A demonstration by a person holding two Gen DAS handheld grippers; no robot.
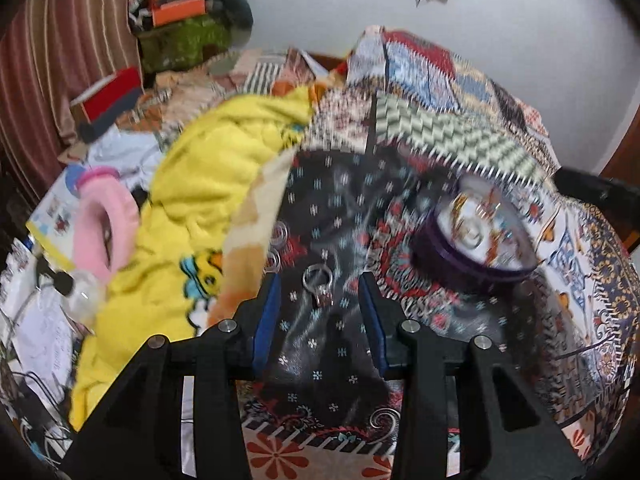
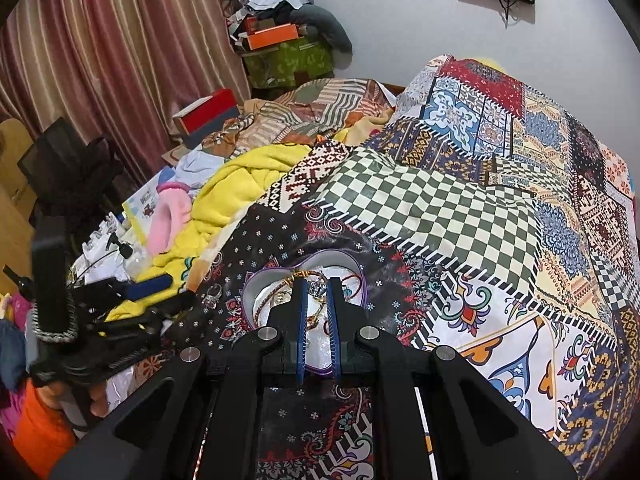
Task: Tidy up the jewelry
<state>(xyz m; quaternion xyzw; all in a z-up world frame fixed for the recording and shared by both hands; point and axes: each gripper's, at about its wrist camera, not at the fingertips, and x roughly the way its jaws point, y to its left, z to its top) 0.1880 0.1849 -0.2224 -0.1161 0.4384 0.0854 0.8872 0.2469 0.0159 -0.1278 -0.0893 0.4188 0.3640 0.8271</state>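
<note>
A bed covered with a patchwork quilt (image 2: 440, 208) served as the work surface. A heart-shaped purple box (image 2: 360, 276), lid off and lined in white, sat on the quilt's dark patch. It already held a few pieces, among them a reddish cord and something gold-coloured, so it seemed to be the place where the jewelry was being gathered.

The right gripper (image 2: 318, 284) hung over the open box with its blue-padded fingers (image 2: 301, 320) drawn close together. A small silver, crown-shaped piece (image 2: 318, 289) showed right at the fingertips, inside the box. Whether the fingers pinched it or it merely lay beneath them could not be told. The position suggested a piece being dropped off or picked out.

Just left of the box, a silver ring (image 1: 319, 285) with a reddish stone lay loose on the dark patch. The left gripper (image 1: 320, 284) was lowered around it, fingers spread wide, one on each side and neither touching. That stance read as lining up to pinch the ring, likely to carry it to the box. Two more clear-looking rings (image 1: 276, 246) lay slightly farther left of the box, beside a yellow blanket (image 1: 208, 184).
</note>
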